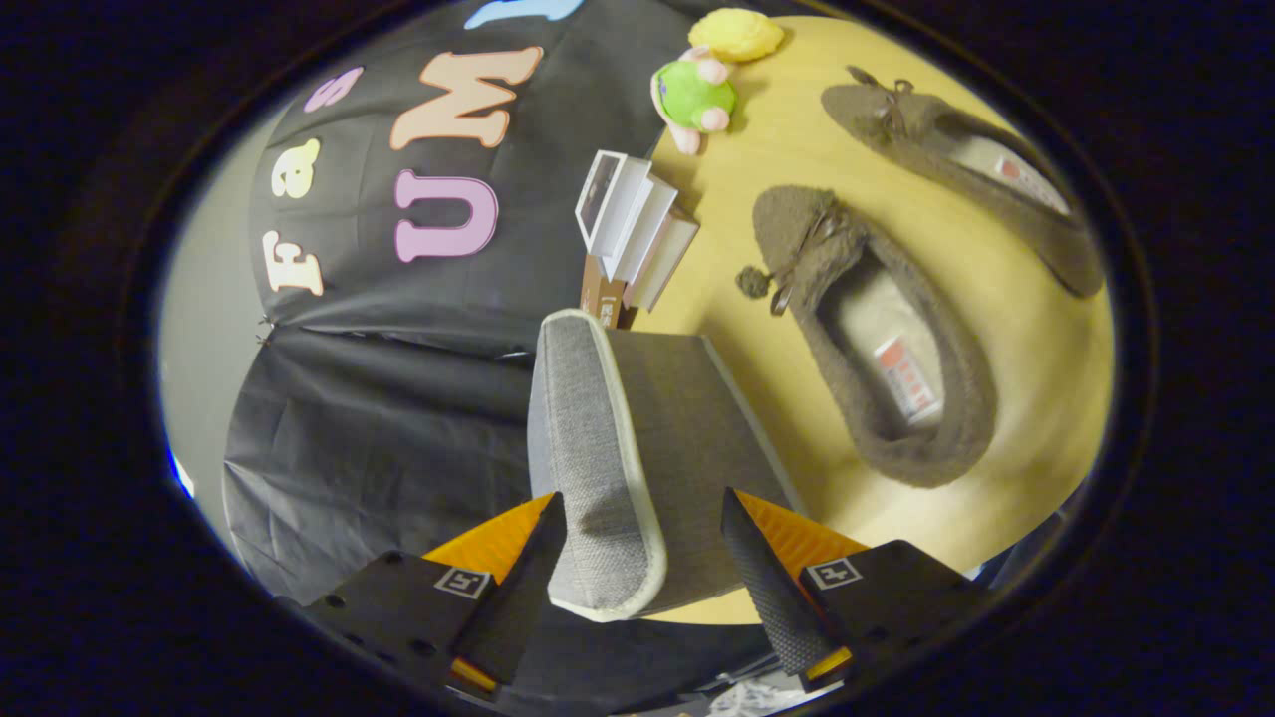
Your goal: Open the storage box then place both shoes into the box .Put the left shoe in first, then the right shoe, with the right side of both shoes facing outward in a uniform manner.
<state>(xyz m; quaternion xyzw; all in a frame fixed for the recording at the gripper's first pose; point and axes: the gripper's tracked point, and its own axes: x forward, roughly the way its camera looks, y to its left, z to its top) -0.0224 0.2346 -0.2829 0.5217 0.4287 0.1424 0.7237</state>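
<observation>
The storage box's grey fabric lid, edged in white trim, stands edge-on between my fingers and reaches deep between them. My gripper is closed onto it, one finger against its lighter textured face and the other against its darker face. Two brown fuzzy slippers with bows lie on the wooden table beyond the lid. The nearer slipper is just past the lid, and the farther slipper lies behind it. Their openings face me. The body of the box is hidden.
A small stack of white books stands at the table's back edge, just beyond the lid's far end. A green plush toy and a yellow plush lie further along that edge. Black cloth hangs behind the table.
</observation>
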